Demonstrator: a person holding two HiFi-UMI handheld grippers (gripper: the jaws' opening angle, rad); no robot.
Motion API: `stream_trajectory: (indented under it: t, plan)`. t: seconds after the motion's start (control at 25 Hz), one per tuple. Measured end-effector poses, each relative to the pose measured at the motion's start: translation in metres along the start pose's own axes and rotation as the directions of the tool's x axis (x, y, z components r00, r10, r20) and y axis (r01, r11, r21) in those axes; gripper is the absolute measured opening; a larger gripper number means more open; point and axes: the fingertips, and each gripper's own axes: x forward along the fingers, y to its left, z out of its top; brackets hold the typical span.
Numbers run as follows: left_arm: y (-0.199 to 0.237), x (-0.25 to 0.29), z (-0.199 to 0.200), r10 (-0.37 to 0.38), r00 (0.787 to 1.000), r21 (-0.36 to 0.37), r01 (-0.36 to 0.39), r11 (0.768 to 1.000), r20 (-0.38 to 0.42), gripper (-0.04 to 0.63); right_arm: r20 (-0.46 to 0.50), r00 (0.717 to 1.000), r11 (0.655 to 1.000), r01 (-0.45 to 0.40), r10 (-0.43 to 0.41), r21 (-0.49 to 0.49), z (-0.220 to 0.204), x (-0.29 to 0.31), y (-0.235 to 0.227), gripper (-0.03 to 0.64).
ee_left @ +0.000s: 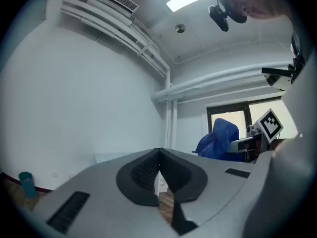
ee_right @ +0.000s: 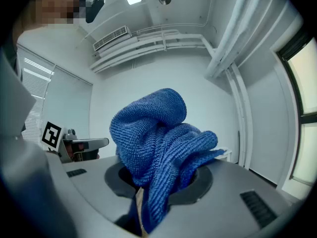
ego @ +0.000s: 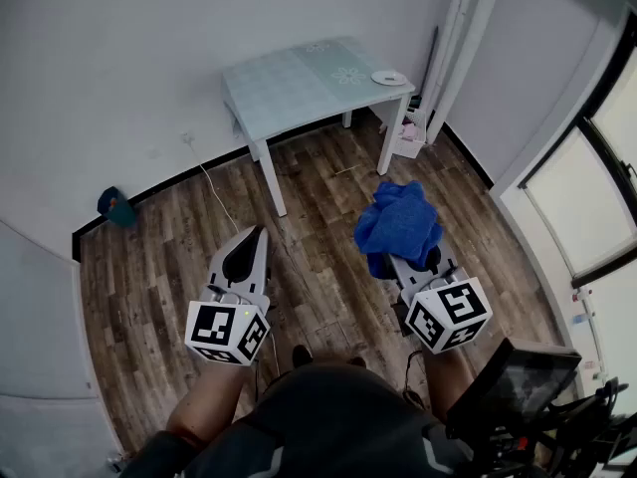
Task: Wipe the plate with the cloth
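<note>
In the head view a small teal object (ego: 117, 207) sits on the wood floor (ego: 318, 182) against the wall at 9 o'clock, and shows again low at 8 o'clock in the left gripper view (ee_left: 26, 184); a thin white cable (ego: 213, 189) trails over the boards from the wall.

The left claw (ego: 255, 235) hangs at 7 o'clock, over the floor, its tip aimed toward 12; in the left gripper view (ee_left: 159, 151) its jaws meet at the tips with nothing between them, only a thin slit lower down through which the floor shows.

The pale green worktop (ego: 299, 88) stands at 12 o'clock against the wall, well apart from both claws; the white plate (ego: 389, 78) lies at the worktop's corner toward 1 o'clock, with nothing touching it.

The blue cloth (ego: 398, 222) is bunched up in the air just toward 3 o'clock of centre, over the floor and far from the plate; the right claw (ego: 396, 259) at 5 o'clock has its jaws clamped on it; in the right gripper view the cloth (ee_right: 158, 143) rises out of the right claw (ee_right: 154, 185) in thick folds and hides the pads; from the left gripper view the cloth (ee_left: 221, 139) shows at 3 o'clock.
</note>
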Motion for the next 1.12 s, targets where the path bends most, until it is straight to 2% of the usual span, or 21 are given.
stream_trajectory:
  t: [0.2,0.48,0.8,0.92,1.12]
  plan:
    - [0.013,0.005,-0.003,0.008,1.000,-0.052,-0.009,0.999,-0.014,0.009,-0.006,1.000,1.000,0.010,-0.010,-0.003,-0.001,0.009,-0.001,0.127]
    - [0.040,0.009,-0.013,-0.003,1.000,-0.105,0.000,0.994,-0.025,0.011,-0.013,1.000,1.000,-0.021,0.021,-0.011,0.001,0.038,0.016,0.129]
    - [0.071,0.016,-0.021,-0.025,0.999,-0.121,0.022,0.992,-0.021,0.011,-0.019,1.000,1.000,0.005,-0.006,-0.013,-0.003,0.068,0.029,0.129]
    - [0.072,0.023,-0.024,-0.061,0.998,-0.134,0.057,0.989,-0.022,0.009,-0.024,1.000,1.000,0.009,-0.009,-0.003,-0.008,0.077,0.028,0.129]
    - [0.071,0.051,-0.027,-0.059,0.998,-0.128,0.056,0.990,-0.021,0.011,-0.019,1.000,1.000,-0.021,0.021,0.006,-0.009,0.093,0.011,0.129]
